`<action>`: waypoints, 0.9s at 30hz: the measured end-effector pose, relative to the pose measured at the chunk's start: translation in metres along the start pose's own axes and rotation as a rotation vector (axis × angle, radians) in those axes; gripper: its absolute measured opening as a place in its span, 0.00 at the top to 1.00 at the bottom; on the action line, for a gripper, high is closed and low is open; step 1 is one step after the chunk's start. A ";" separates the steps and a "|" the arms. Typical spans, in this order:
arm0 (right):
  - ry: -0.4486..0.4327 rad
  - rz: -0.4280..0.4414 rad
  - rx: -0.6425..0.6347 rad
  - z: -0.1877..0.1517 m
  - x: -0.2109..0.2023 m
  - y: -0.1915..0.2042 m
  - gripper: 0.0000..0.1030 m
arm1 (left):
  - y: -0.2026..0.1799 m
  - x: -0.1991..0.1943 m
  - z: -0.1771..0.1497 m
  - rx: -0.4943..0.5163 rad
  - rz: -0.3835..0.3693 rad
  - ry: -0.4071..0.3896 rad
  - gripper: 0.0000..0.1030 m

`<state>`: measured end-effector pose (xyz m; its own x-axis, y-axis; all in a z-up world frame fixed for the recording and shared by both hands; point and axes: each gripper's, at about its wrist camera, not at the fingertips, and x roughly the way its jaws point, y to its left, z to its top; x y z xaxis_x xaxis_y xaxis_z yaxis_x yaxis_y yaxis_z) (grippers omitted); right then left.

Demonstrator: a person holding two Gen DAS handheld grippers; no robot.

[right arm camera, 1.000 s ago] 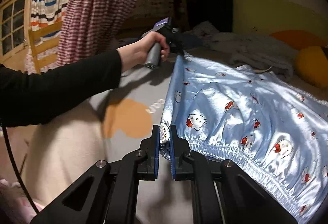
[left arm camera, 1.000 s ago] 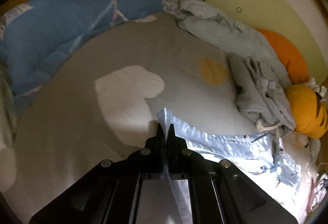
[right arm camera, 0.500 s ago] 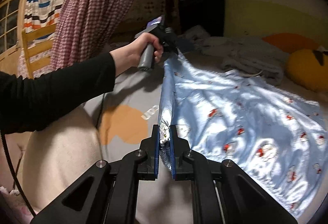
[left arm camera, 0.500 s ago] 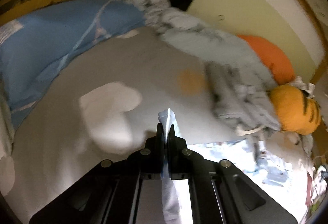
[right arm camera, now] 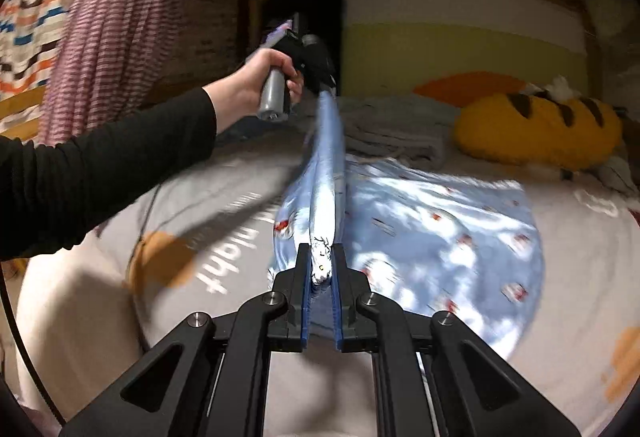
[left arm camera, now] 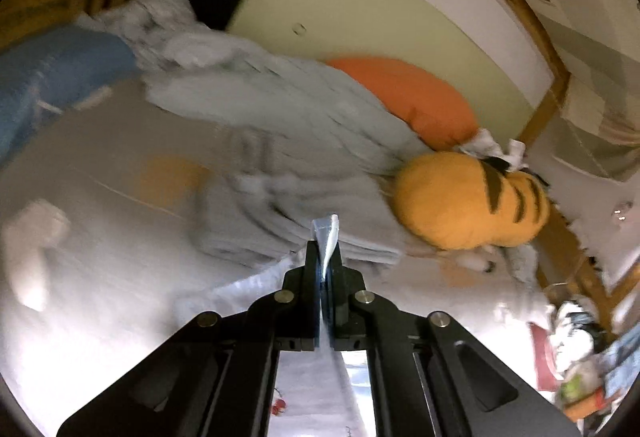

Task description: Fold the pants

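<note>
The light blue satin pants (right arm camera: 440, 233) with small red cartoon prints lie partly on the bed. One edge is lifted and stretched taut between both grippers. My right gripper (right arm camera: 321, 269) is shut on the near end of that edge. My left gripper (right arm camera: 326, 85), held in a hand, is shut on the far end, raised above the bed. In the left wrist view my left gripper (left arm camera: 325, 257) pinches a corner of the pants (left arm camera: 328, 233), which sticks up between the jaws.
The bed has a grey and cream cover with orange spots (right arm camera: 160, 261). A heap of grey clothes (left arm camera: 288, 173) lies at the back, beside an orange striped plush (left arm camera: 468, 201) and an orange cushion (left arm camera: 404, 93). A blue pillow (left arm camera: 44, 77) lies at the left.
Both grippers have lifted the held edge of the pants up and swung it over toward the right. The left gripper's view has turned from the blue pillow toward the plush.
</note>
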<state>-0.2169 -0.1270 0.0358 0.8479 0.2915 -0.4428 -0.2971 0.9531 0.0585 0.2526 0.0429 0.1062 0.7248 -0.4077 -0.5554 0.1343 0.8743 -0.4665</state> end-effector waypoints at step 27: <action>0.061 -0.280 0.158 -0.050 -0.031 -0.068 0.92 | -0.225 0.148 -0.107 0.404 -0.030 0.193 0.98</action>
<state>-0.2453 -0.2050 0.0008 0.8575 0.0152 -0.5142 0.0202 0.9978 0.0632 0.2572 -0.2423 0.0549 0.5826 -0.4424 -0.6818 0.4337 0.8787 -0.1995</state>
